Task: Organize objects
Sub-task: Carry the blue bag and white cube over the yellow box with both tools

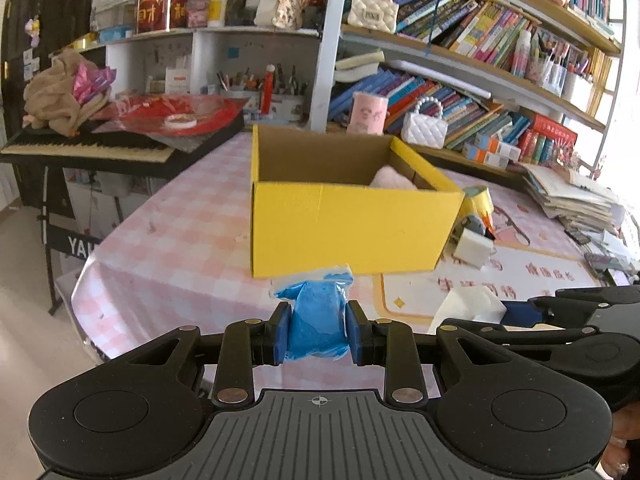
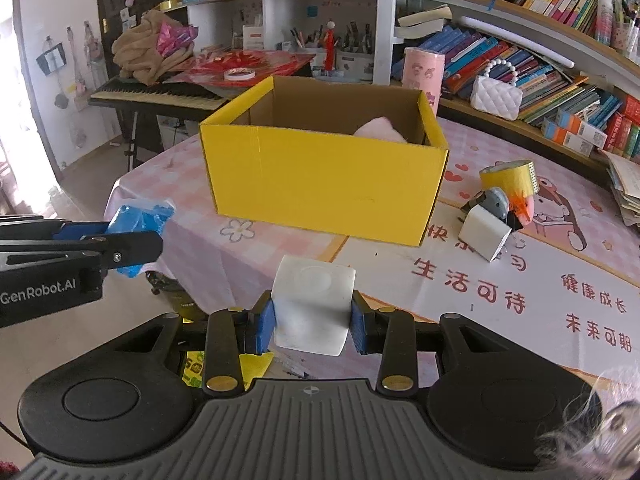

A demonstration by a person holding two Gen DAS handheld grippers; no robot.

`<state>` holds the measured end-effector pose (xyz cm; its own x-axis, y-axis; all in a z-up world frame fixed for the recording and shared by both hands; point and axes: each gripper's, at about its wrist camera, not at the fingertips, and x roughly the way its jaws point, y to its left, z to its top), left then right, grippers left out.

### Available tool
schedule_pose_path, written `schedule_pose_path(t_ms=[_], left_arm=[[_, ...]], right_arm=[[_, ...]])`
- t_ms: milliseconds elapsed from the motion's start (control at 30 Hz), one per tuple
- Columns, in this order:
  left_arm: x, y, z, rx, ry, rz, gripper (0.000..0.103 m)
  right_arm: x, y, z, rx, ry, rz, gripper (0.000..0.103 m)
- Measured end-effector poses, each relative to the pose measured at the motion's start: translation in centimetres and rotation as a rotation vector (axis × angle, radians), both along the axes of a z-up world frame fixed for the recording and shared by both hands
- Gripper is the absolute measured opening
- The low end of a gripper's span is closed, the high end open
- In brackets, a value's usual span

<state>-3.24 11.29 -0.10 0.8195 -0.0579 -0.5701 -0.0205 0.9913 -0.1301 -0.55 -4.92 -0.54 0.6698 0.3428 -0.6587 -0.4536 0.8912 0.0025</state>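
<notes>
Left tool (image 1: 316, 332) grips a blue packet (image 1: 316, 320); right tool (image 2: 313, 322) clamps a white block (image 2: 312, 304), both before the yellow box (image 2: 320, 184) on the surface (image 2: 520, 280). Box walls mostly hide something pink (image 2: 378, 130) inside.

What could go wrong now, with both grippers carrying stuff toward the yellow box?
The blue packet is soft and pinched at its middle by the left gripper, so it might slip. The right gripper holds the white block near its lower part; it could tilt out. Both are close together and might bump at the yellow box.
</notes>
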Motion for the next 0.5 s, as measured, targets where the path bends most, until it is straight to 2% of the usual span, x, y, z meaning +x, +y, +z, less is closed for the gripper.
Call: schedule_pose_path(t_ms=[233,500], left_arm=[[3.3,0.2,1.9,0.013,-0.087,0.005,0.027],[8.6,0.2,3.5,0.031,-0.145,0.059,0.027]], right_arm=[[2.4,-1.0,2.3,0.039,-0.094,-0.067,0.035],[8.6,-1.8,6.1,0.135,-0.197,-0.102,0.035]])
